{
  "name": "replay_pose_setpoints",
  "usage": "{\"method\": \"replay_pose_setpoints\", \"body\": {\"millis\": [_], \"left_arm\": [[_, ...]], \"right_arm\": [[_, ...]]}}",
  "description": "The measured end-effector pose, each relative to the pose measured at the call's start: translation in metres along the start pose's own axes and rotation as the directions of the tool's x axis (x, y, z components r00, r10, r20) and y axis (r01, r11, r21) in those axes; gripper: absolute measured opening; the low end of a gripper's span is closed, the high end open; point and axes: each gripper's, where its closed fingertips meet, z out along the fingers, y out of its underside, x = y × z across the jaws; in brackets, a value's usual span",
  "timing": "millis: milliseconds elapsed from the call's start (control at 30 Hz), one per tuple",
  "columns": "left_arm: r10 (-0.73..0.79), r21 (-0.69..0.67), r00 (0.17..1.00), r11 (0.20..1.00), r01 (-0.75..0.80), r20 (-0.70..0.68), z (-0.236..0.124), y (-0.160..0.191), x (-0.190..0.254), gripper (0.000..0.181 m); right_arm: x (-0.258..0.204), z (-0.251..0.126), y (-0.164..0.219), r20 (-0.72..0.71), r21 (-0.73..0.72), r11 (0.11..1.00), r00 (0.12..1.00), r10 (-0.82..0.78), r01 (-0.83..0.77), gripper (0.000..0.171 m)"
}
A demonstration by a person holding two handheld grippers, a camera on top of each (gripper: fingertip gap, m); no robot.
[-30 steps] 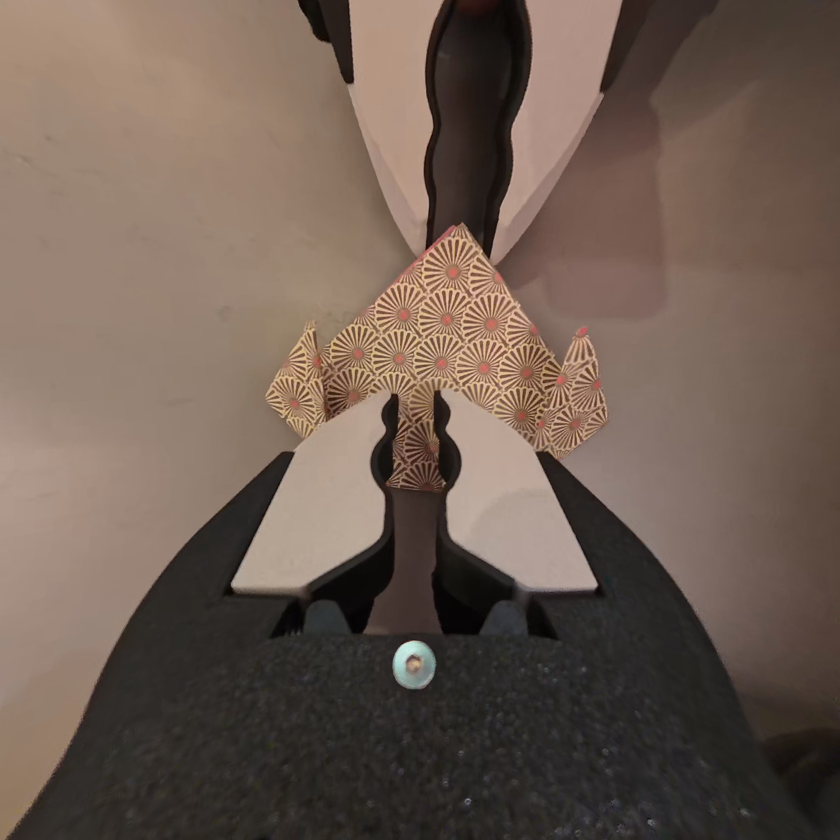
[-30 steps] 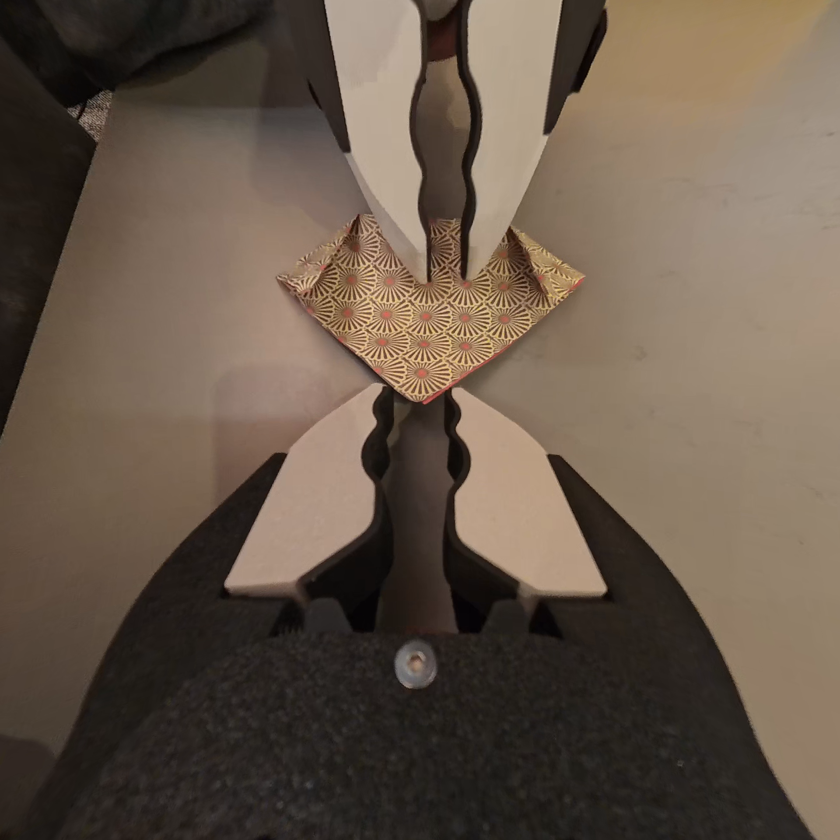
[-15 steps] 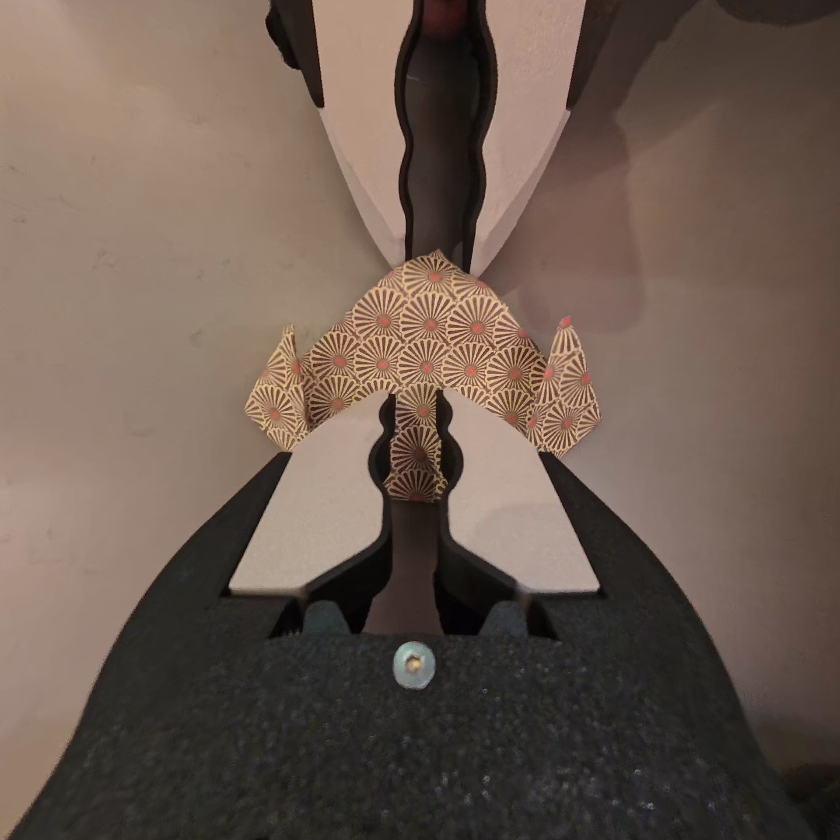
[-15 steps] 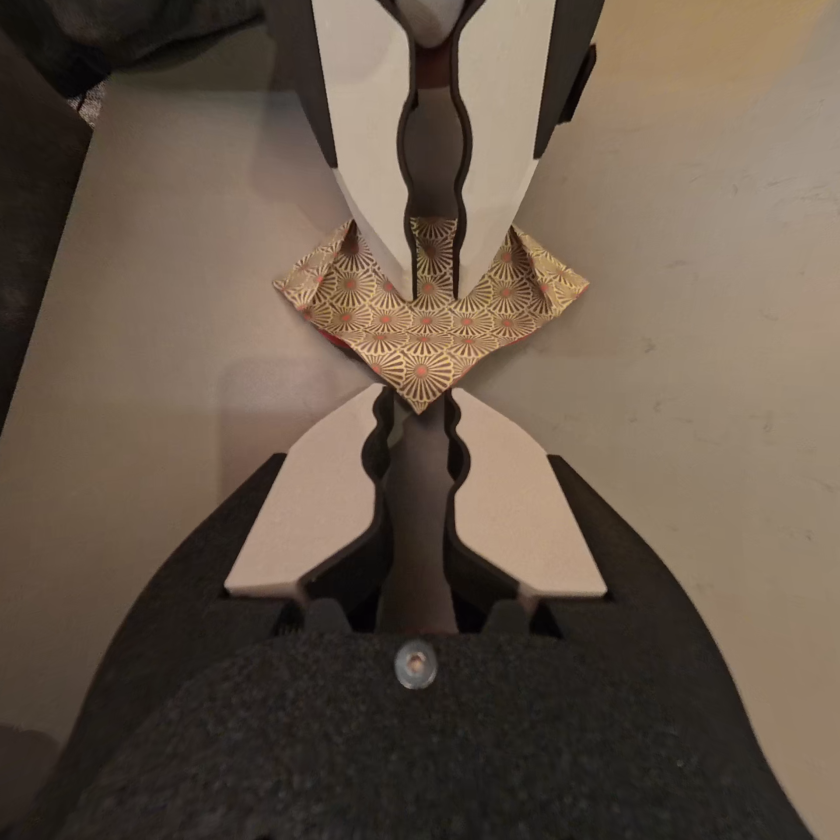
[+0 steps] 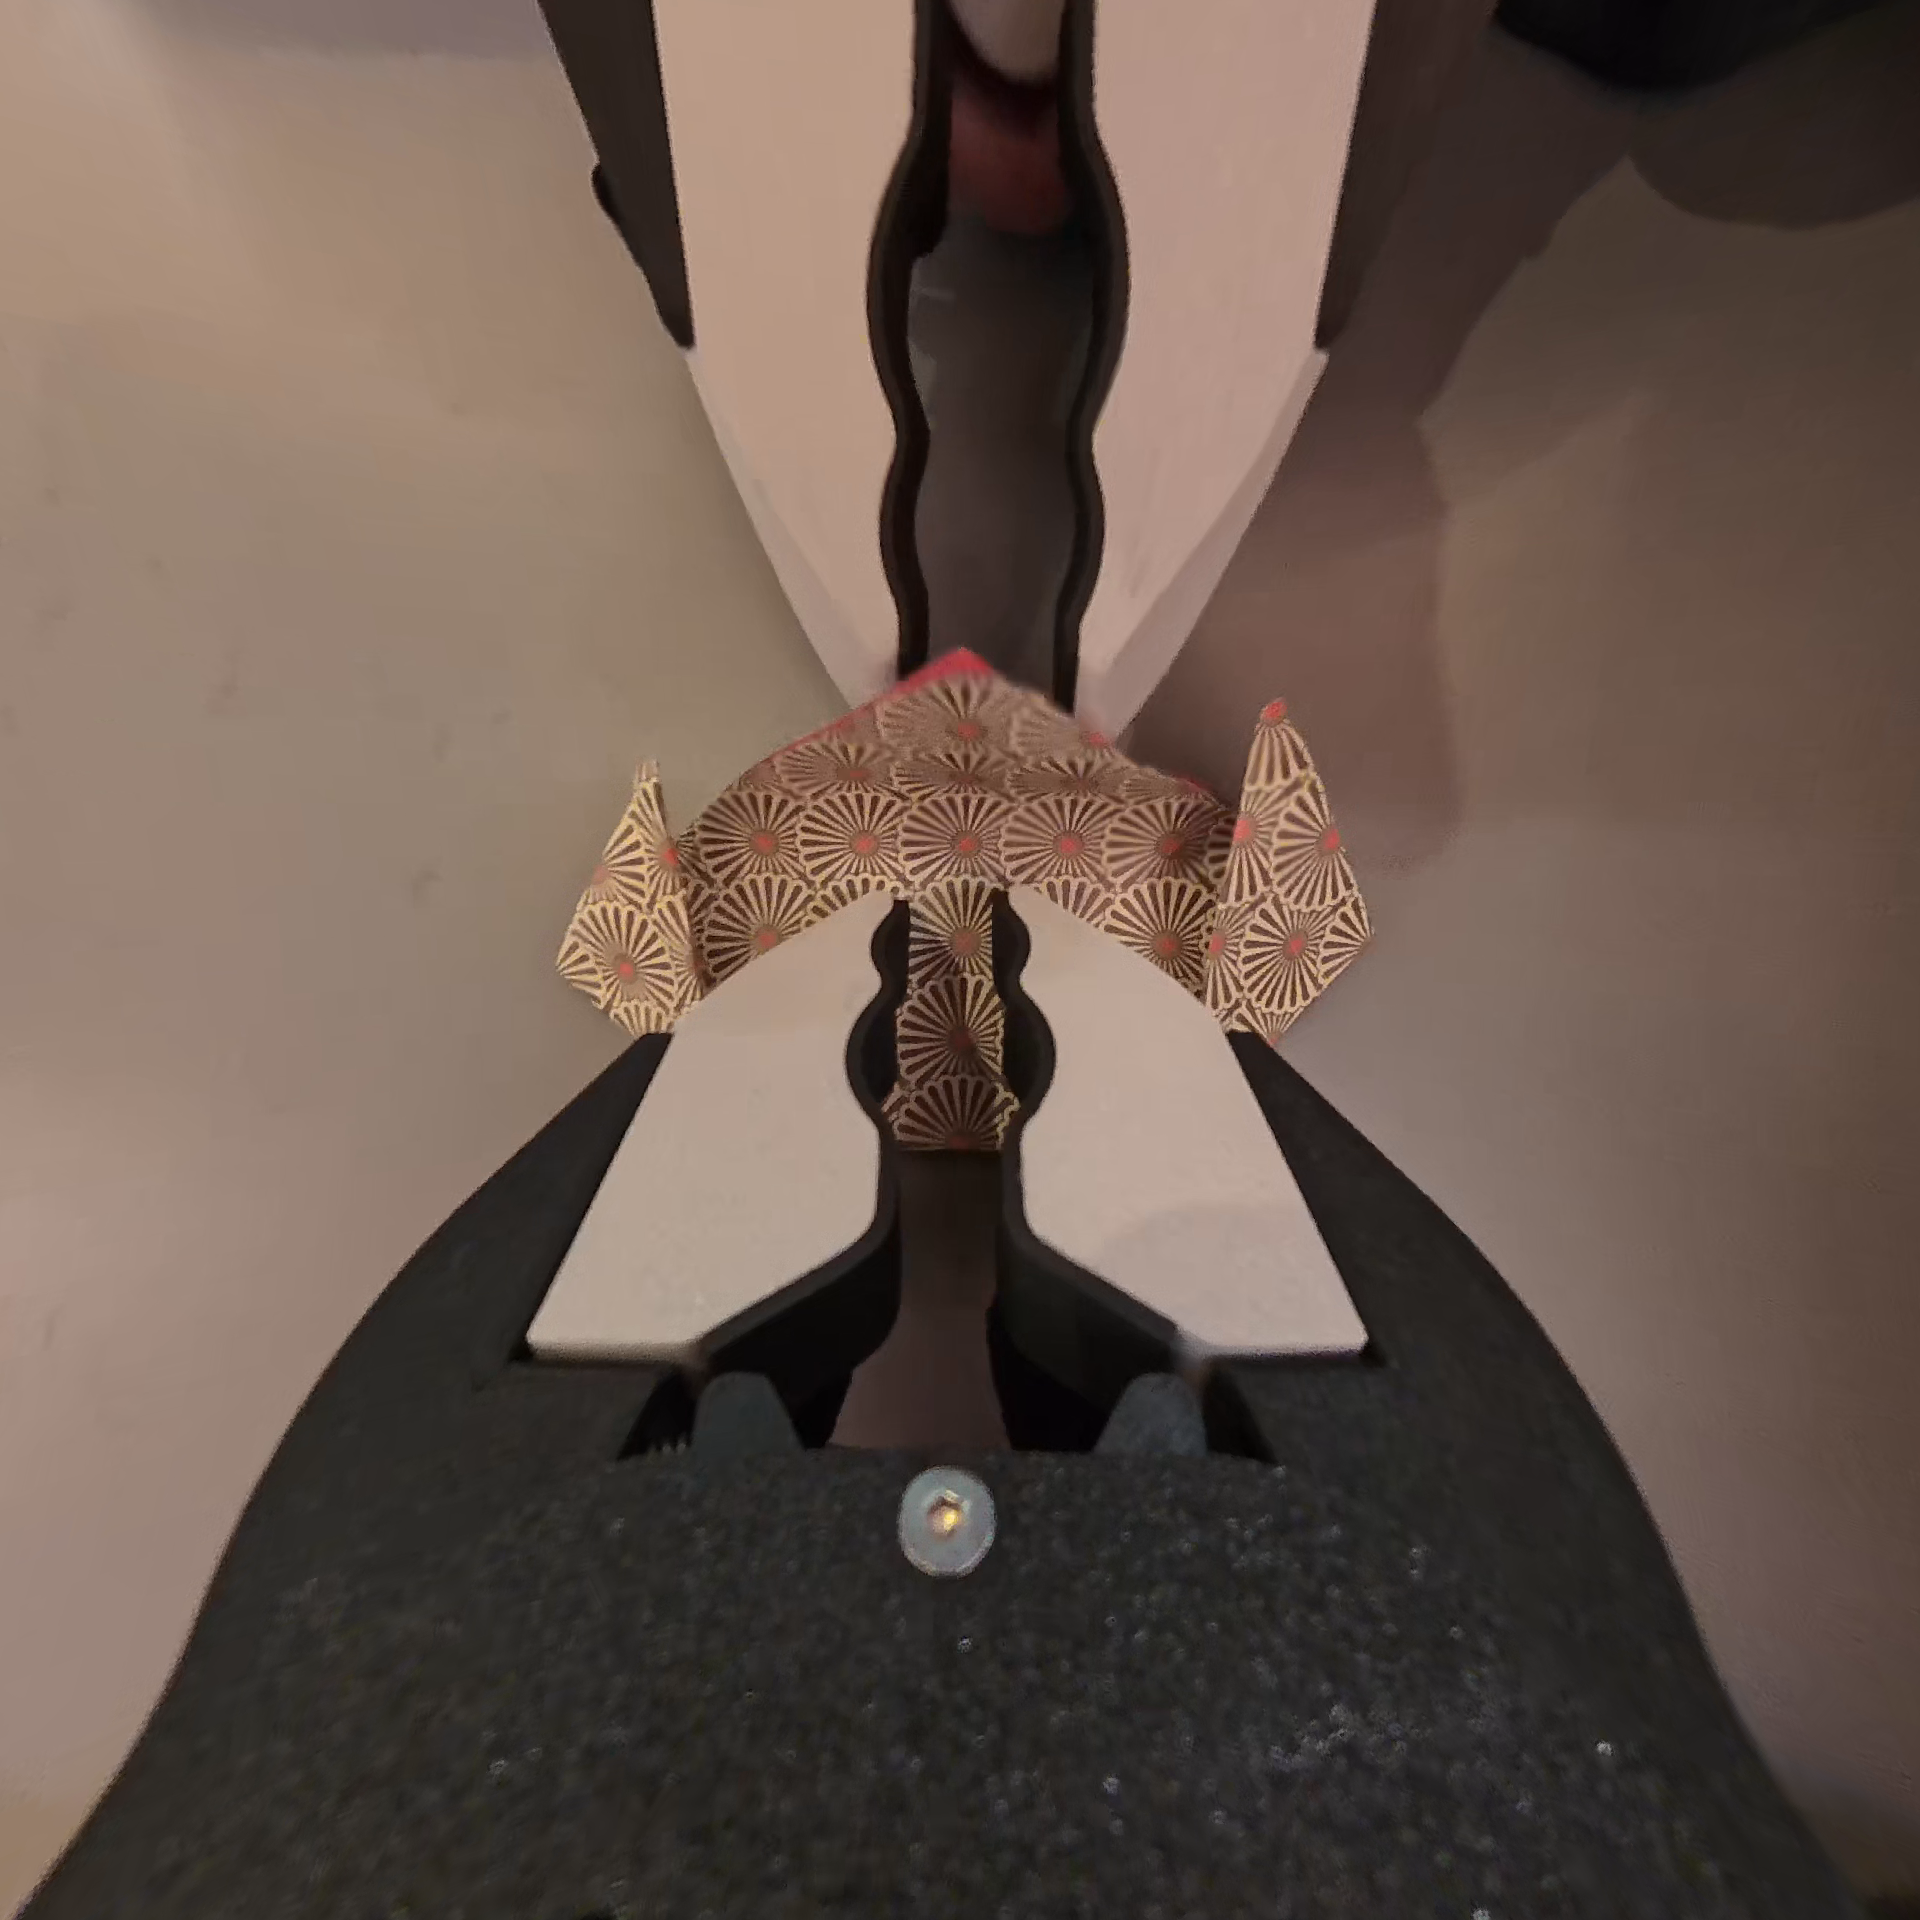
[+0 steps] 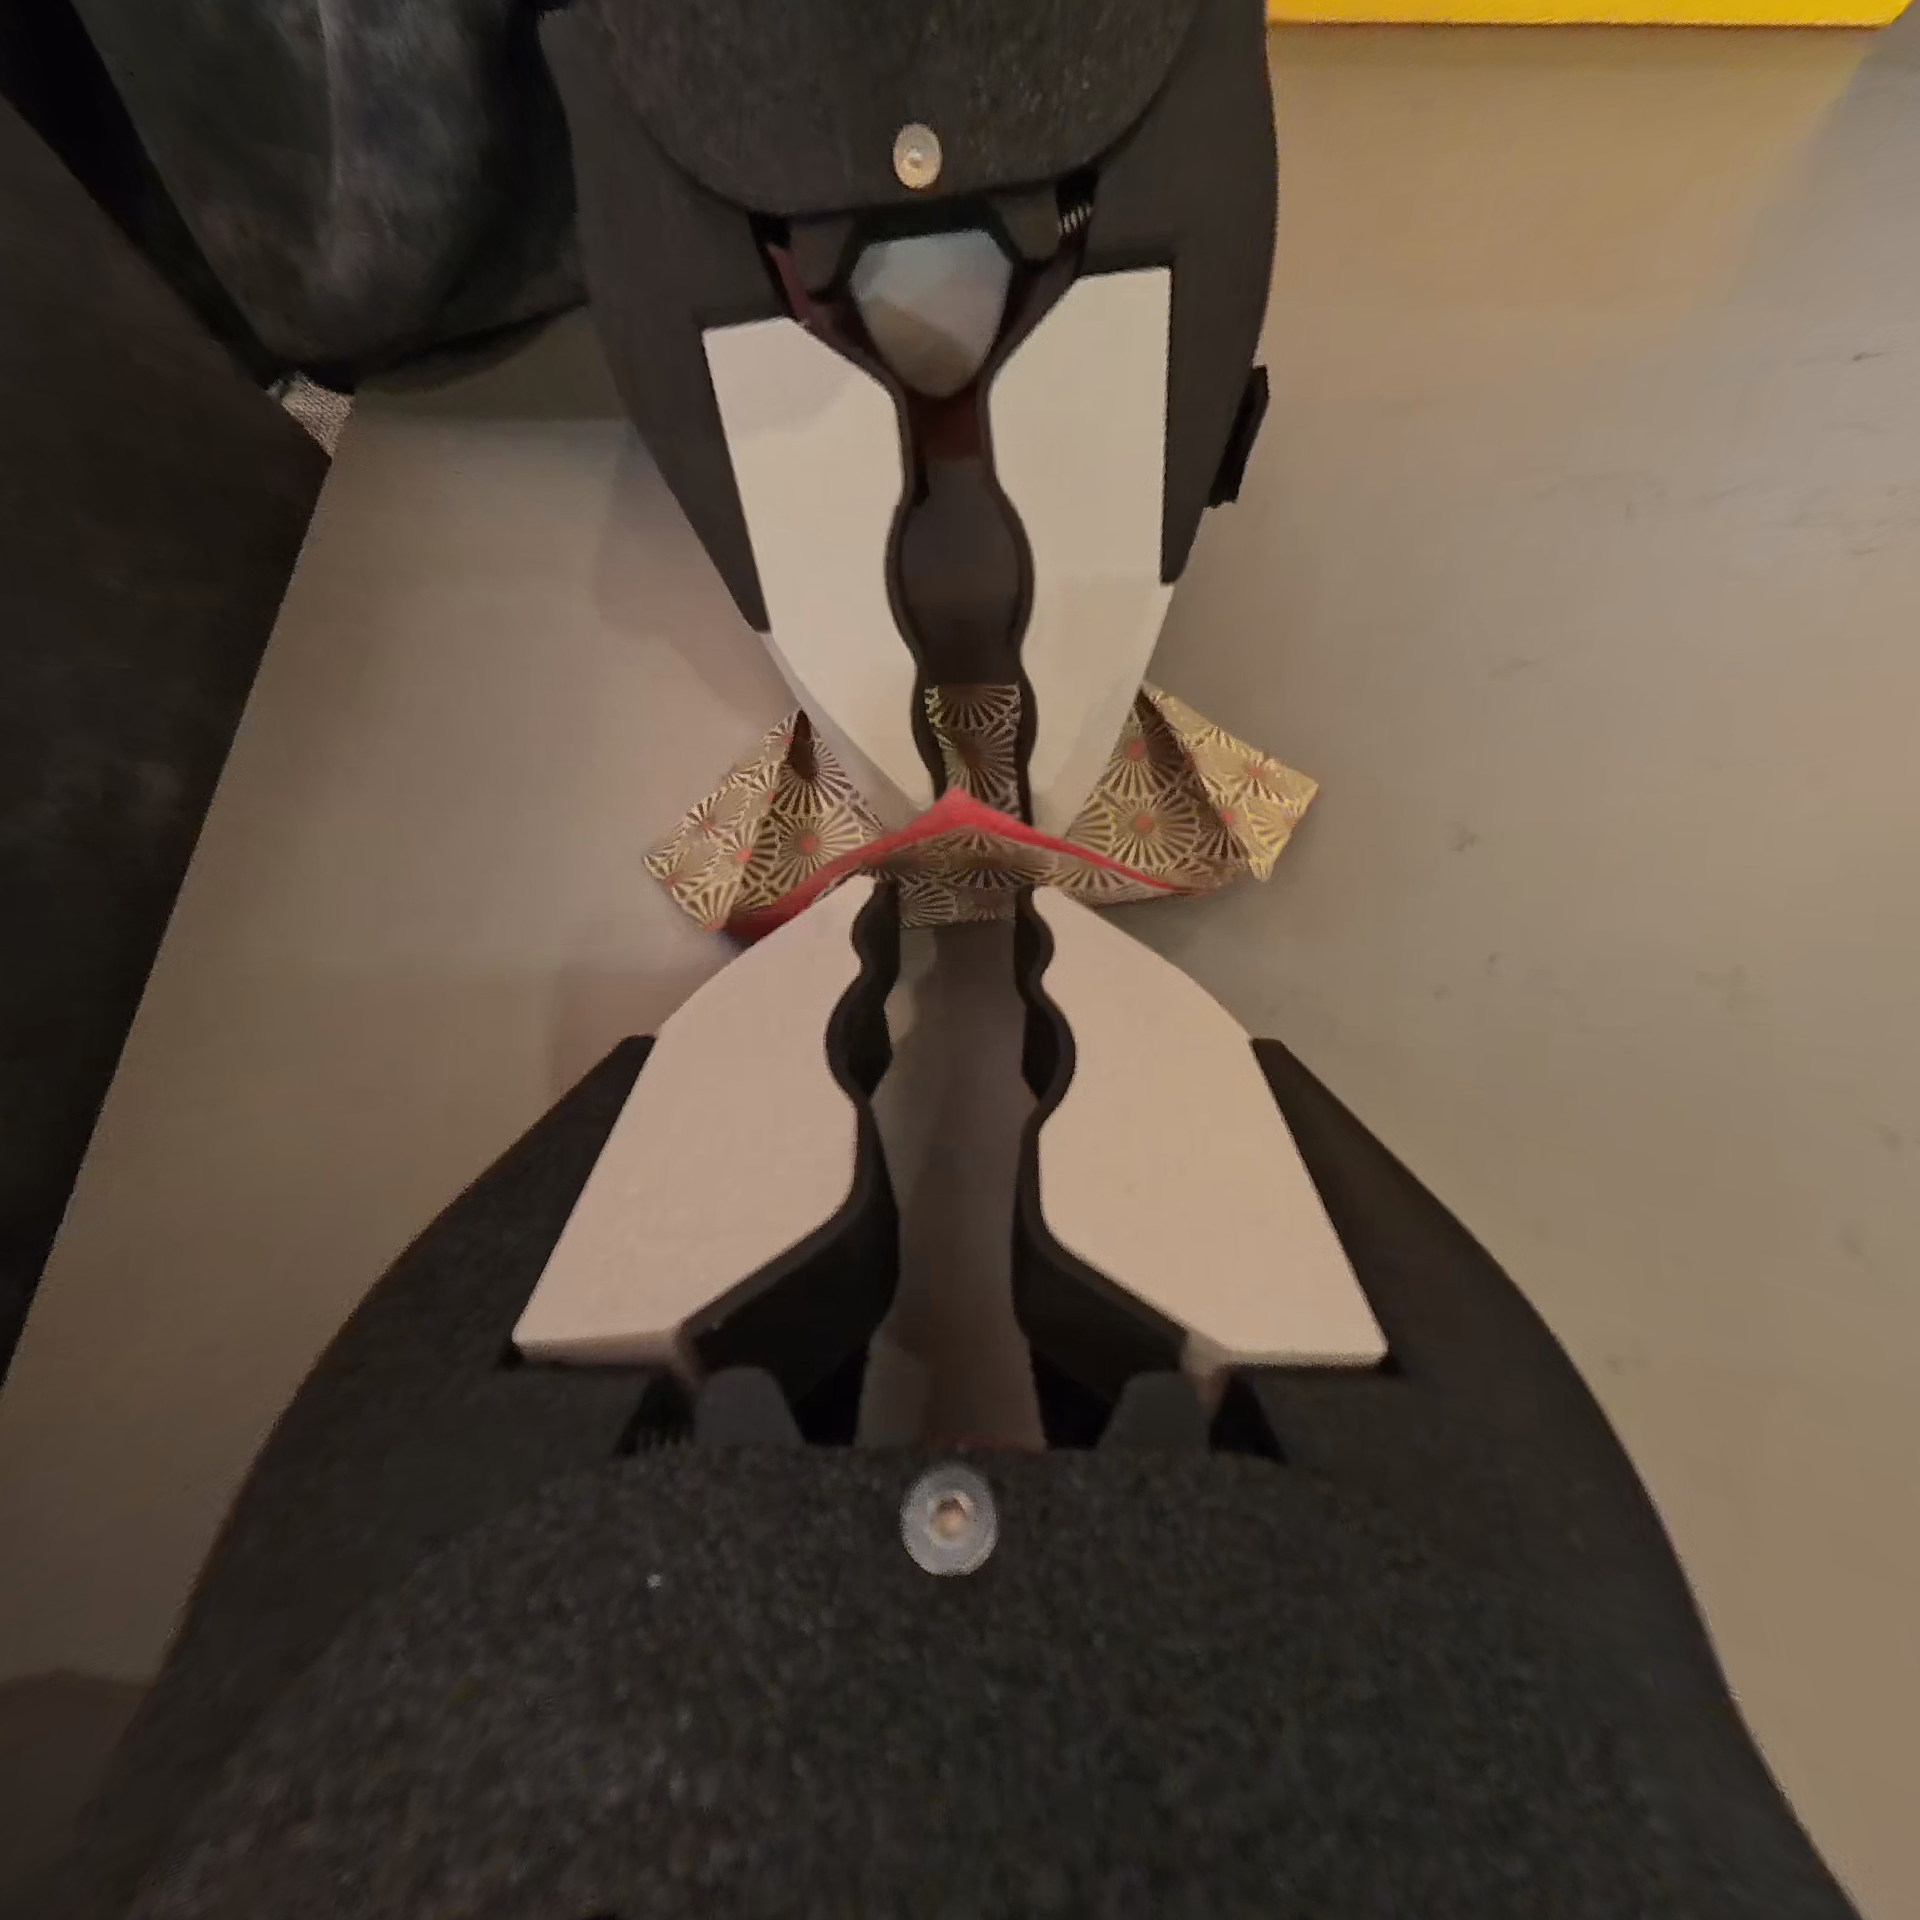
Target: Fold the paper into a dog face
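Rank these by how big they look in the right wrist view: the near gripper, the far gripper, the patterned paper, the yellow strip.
1. Right gripper, nearest the camera, which inflates it.
2. Left gripper.
3. Patterned paper.
4. Yellow strip, cut off by the frame, so unsure.

paper (image 6: 966,852) tip lifted, red underside showing

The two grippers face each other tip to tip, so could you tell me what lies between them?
Only the folded patterned paper: in both wrist views it spans the gap between the left gripper and the right gripper, over the table.
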Motion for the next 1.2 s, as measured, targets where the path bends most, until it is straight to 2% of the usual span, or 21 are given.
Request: {"method": "replay_pose_setpoints", "body": {"millis": [567, 733, 967, 1200], "left_arm": [[-0.003, 0.007, 1.000, 1.000, 0.003, 0.012, 0.001, -0.002, 0.000, 0.015], [0.007, -0.016, 0.998, 1.000, -0.007, 0.055, 0.000, -0.001, -0.004, 0.023], [0.001, -0.007, 1.000, 1.000, -0.001, 0.024, 0.002, -0.003, -0.002, 0.017], [0.010, -0.018, 0.999, 1.000, -0.010, 0.040, 0.006, -0.008, -0.003, 0.018]], "right_arm": [[0.001, 0.013, 0.000, -0.024, -0.130, 0.984, 0.992, -0.122, 0.118, 0.020], [0.001, 0.009, -0.006, -0.022, -0.082, 0.992, 0.995, -0.093, 0.091, 0.020], [0.000, 0.004, -0.013, -0.001, 0.002, 1.000, 1.000, -0.030, 0.030, 0.020], [-0.001, 0.005, -0.012, 0.003, 0.017, 1.000, 1.000, -0.019, 0.019, 0.020]]}}
